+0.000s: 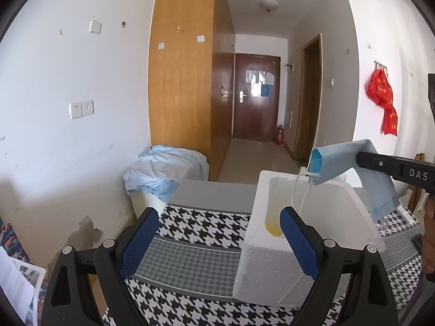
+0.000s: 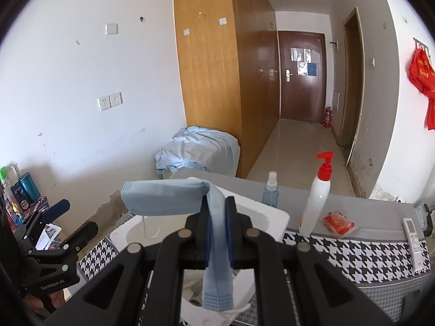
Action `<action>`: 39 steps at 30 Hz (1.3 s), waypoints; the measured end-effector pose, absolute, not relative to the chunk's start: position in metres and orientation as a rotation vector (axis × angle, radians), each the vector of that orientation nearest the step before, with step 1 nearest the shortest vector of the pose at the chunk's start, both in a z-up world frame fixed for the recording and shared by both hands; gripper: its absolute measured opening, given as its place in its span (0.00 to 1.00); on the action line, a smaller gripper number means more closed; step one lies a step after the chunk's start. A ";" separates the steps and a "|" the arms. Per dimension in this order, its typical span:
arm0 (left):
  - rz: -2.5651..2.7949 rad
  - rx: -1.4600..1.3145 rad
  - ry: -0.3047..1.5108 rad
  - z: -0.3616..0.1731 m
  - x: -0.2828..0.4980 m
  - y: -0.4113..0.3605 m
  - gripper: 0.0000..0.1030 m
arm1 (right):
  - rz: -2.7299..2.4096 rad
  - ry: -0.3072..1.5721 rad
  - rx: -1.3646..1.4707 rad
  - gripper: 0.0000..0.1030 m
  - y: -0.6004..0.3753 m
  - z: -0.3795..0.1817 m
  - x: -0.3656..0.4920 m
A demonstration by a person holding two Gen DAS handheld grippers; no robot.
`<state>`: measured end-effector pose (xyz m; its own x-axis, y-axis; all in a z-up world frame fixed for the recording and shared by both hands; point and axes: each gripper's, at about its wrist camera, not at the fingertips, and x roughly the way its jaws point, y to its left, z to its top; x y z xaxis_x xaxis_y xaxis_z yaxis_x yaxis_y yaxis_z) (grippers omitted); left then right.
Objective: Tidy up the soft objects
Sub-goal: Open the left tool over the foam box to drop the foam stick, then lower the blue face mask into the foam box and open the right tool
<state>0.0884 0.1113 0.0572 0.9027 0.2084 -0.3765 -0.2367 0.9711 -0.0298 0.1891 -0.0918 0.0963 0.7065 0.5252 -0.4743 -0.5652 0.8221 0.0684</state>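
Observation:
My right gripper [image 2: 217, 212] is shut on a light blue face mask [image 2: 165, 197], which drapes over both sides of its fingers. It holds the mask above an open white foam box [image 2: 274, 217]. In the left wrist view the mask [image 1: 337, 160] hangs from the right gripper [image 1: 361, 157] over the box [image 1: 272, 247], its white ear loops dangling into the box. My left gripper [image 1: 218, 241] is open and empty, low at the box's left side, with its right finger [image 1: 296, 241] against the box's near wall.
The box stands on a table with a houndstooth cloth [image 1: 190, 247]. A white pump bottle [image 2: 316, 201], a small spray bottle [image 2: 271, 190], a red packet [image 2: 338, 222] and a remote [image 2: 413, 235] lie to the right. A blue sheet pile [image 1: 165, 168] sits behind.

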 end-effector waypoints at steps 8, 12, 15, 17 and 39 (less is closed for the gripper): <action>0.246 -0.097 0.377 0.057 0.078 0.120 0.89 | 0.608 0.533 -0.092 0.12 -0.080 0.090 0.195; 0.251 -0.102 0.368 0.059 0.075 0.121 0.89 | 0.592 0.546 -0.103 0.12 -0.076 0.087 0.200; 0.253 -0.103 0.361 0.061 0.071 0.120 0.89 | 0.605 0.562 -0.100 0.14 -0.073 0.085 0.204; 0.258 -0.104 0.356 0.061 0.069 0.120 0.89 | 0.603 0.570 -0.097 0.29 -0.072 0.084 0.205; 0.156 -0.078 0.372 0.059 0.071 0.100 0.89 | 0.610 0.611 -0.155 0.82 -0.080 0.069 0.191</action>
